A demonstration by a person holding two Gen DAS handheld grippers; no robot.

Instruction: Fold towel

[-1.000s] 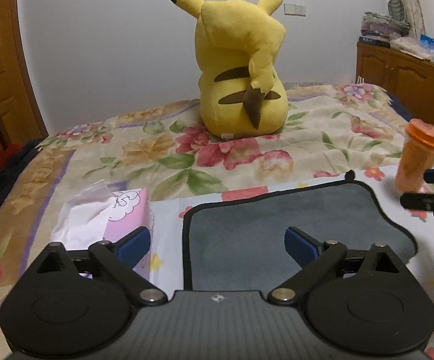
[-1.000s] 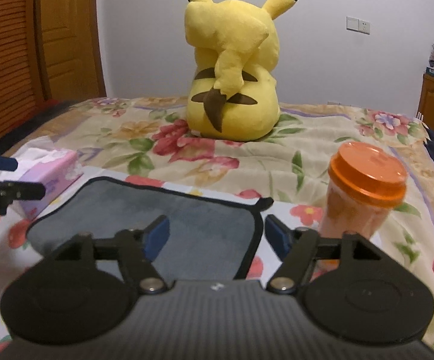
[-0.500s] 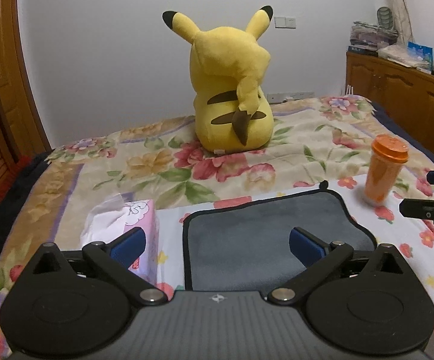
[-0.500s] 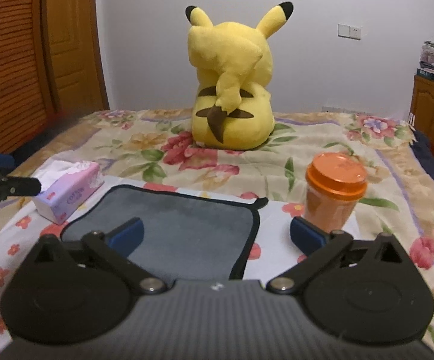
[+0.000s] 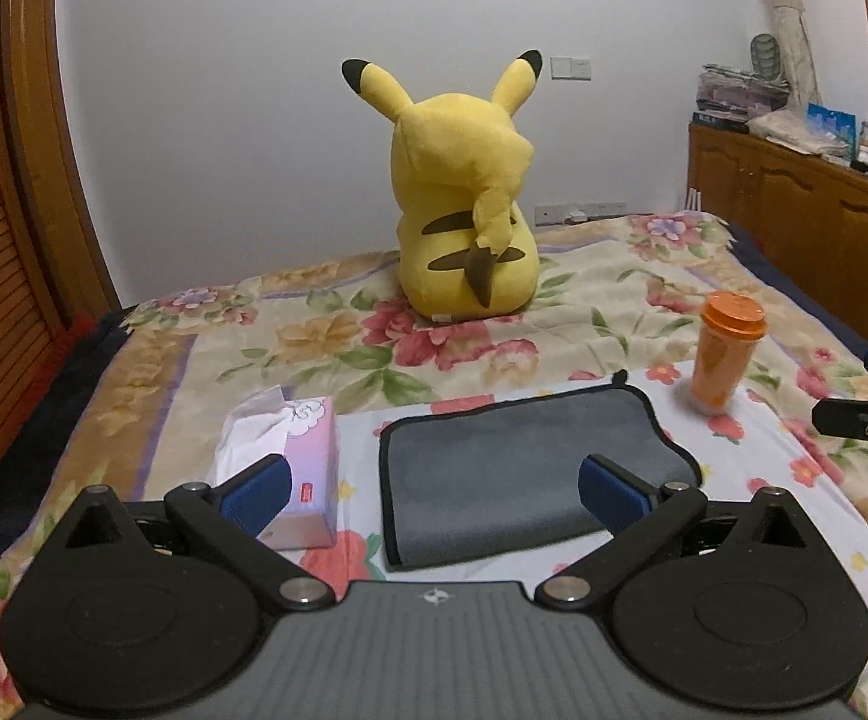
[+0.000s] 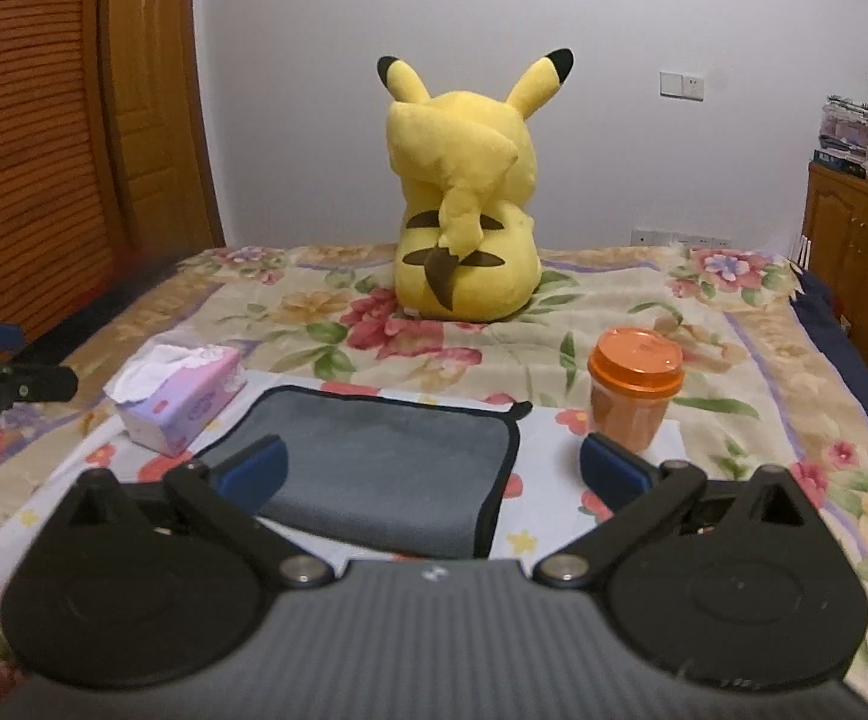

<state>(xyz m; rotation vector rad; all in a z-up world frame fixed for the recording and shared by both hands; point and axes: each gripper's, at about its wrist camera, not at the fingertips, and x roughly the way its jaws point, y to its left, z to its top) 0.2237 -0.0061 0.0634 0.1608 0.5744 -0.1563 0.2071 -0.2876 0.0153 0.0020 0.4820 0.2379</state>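
While level above bed, left gripper and right gripper face folded towel; both jaws spread, empty.

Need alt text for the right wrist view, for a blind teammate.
A grey towel lies flat on the floral bed, below the open right gripper. A tissue box sits left, an orange cup right, and a yellow plush behind.

A plain white wall is seen behind the floral-covered bed, flanked by a brown wooden door and a carved wooden cabinet.
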